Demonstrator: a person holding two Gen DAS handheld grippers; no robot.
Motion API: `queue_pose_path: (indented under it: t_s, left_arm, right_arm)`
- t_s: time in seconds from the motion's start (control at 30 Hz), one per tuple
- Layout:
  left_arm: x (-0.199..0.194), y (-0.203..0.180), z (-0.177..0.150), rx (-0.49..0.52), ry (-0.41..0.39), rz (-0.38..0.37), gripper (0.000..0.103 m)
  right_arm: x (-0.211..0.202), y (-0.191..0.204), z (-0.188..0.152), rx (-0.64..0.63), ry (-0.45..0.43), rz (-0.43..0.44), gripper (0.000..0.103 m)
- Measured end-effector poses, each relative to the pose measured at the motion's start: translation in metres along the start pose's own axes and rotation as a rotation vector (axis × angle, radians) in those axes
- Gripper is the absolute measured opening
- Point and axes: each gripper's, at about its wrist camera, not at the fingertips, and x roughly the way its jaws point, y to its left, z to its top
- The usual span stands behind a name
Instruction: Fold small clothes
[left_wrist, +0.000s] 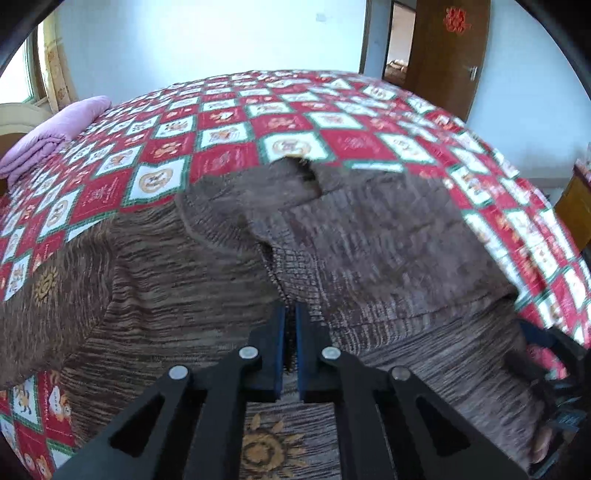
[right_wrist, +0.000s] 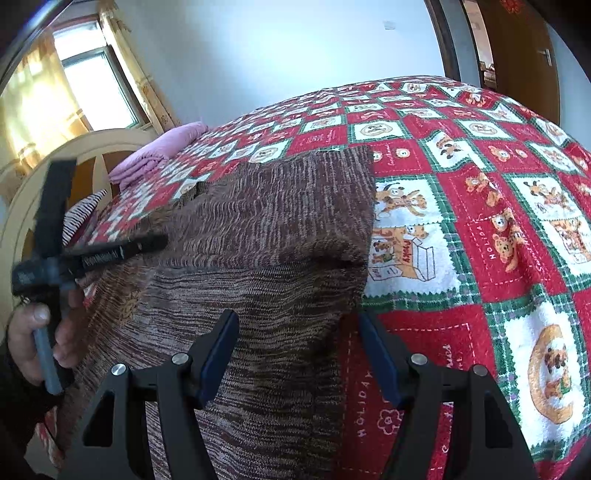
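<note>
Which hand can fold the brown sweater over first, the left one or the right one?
Probably the left. The left gripper is already pinched shut on the brown sweater, while the right gripper hangs open over the sweater's edge, gripping nothing.

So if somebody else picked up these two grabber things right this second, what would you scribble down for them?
Left gripper: jaws shut, pinching a bit of the brown knit sweater near its middle.
Right gripper: jaws open, straddling the sweater's right edge, pressing nothing.
Sweater lies on the red patchwork bedspread, one side apparently already folded over the body. A folded pink cloth sits at the bed's far corner, untouched.
Left to do: carry the pinched fabric across, finish the folds, smooth flat.
</note>
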Motion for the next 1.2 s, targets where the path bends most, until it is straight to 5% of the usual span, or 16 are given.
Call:
queue_pose_path:
  t_s: [0.27,0.4,0.5,0.63,0.73,0.8,0.97,1.07,1.2]
  left_arm:
    - [0.008,0.012,-0.011,-0.045,-0.001,-0.006,0.014]
    - [-0.004,0.025,-0.012,-0.085,0.008,-0.019,0.044]
    - [-0.017,0.034,-0.017,-0.068,-0.014,0.009,0.045]
    - [-0.034,0.059,-0.030,-0.096,-0.017,0.033,0.053]
    - [-0.048,0.084,-0.043,-0.112,-0.030,0.063,0.062]
    - [-0.058,0.105,-0.055,-0.123,-0.043,0.092,0.070]
    - [-0.081,0.184,-0.089,-0.224,-0.079,0.263,0.098]
    - [-0.085,0.228,-0.102,-0.314,-0.070,0.336,0.100]
    - [-0.091,0.276,-0.118,-0.453,-0.065,0.372,0.100]
  right_arm:
    - [-0.010,-0.017,0.003,0.109,-0.056,0.011,0.069]
    - [-0.024,0.005,0.019,0.045,-0.109,-0.037,0.069]
    - [-0.018,0.027,0.040,-0.010,-0.103,-0.001,0.069]
    - [0.024,0.049,0.063,-0.084,-0.048,-0.057,0.069]
    - [0.075,0.060,0.057,-0.152,0.189,-0.095,0.069]
    - [0.075,0.077,0.049,-0.271,0.187,-0.173,0.069]
    - [0.061,0.114,0.058,-0.298,0.154,-0.110,0.069]
    - [0.074,0.137,0.065,-0.312,0.116,-0.069,0.069]
    - [0.120,0.162,0.049,-0.271,0.226,0.035,0.069]
